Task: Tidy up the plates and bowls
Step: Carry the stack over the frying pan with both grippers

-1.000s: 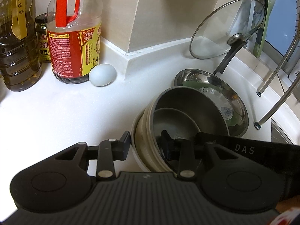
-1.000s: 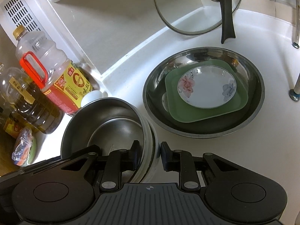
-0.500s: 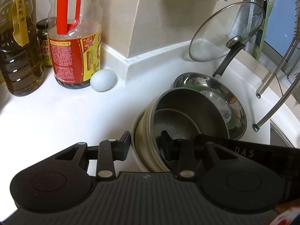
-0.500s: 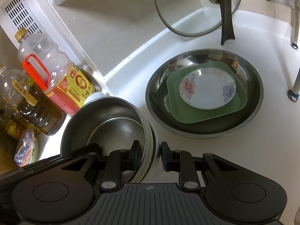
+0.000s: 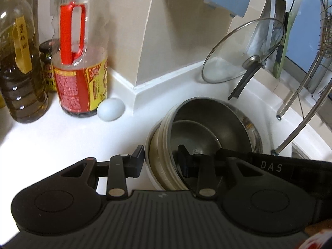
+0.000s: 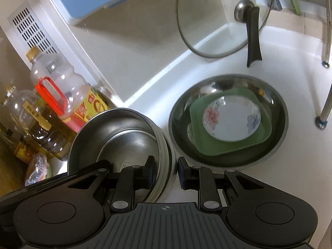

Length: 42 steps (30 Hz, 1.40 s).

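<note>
Raised bowl stack (image 5: pixel 207 132) between both jaws

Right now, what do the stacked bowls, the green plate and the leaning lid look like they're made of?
Stacked bowls: top ones look like stainless steel, a dull brushed grey sheen with soft reflections; the outer rims are off-white, maybe ceramic or enamel, can't tell.
Green plate: matte, no glare, likely plastic or melamine.
Lid: clear glass, wall visible through it, with a thin metal rim, shiny metal knob and black handle.

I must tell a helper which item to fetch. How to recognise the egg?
Find the oil bottle with the red handle on the white counter. The egg lies at its foot, the only small pale blue oval thing there.
</note>
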### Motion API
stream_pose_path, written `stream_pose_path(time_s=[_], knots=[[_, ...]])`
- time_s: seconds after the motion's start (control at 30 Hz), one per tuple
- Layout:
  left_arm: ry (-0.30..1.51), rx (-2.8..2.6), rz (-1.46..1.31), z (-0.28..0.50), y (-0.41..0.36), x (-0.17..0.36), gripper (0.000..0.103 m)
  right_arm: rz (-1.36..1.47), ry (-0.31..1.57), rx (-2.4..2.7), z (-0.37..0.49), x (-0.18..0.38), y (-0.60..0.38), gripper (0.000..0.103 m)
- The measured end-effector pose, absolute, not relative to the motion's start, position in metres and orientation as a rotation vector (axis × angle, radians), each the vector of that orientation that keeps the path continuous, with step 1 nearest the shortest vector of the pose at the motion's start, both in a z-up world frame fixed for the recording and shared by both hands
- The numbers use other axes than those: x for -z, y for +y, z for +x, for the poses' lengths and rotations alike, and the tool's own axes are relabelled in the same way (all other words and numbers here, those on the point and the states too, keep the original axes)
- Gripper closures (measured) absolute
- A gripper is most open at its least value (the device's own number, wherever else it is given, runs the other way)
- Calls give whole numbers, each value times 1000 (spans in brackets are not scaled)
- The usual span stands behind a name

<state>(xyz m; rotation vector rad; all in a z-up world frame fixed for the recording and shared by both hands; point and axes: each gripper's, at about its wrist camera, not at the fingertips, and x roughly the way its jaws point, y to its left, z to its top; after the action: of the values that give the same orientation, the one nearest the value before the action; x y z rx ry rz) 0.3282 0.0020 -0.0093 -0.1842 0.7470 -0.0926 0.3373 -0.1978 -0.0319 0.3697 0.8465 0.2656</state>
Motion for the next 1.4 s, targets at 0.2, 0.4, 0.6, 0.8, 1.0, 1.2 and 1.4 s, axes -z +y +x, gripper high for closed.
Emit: stream_pose_path(time_s=[0.2,0.4,0.6,0.8,1.0,1.2,1.4], knots=[[721,115,-179,338,-10,-2,72,376,812,-245,343,21,-208,79],[712,150,-171,351,-26,-6,72,382,793,-211,350,14,-224,79],[719,191,-166,371,-46,-5,72,395,792,-162,362,11,-244,79],[727,229,-157,395,-67,-1,72,413,798,-113,377,12,-267,79],[761,267,-177,420,-82,6,72,413,803,-68,390,17,-284,79],[787,278,-183,438,-92,16,73,423,822,-43,404,27,-294,79],[806,275,-181,451,-101,23,74,434,841,-27,413,38,-300,79]])
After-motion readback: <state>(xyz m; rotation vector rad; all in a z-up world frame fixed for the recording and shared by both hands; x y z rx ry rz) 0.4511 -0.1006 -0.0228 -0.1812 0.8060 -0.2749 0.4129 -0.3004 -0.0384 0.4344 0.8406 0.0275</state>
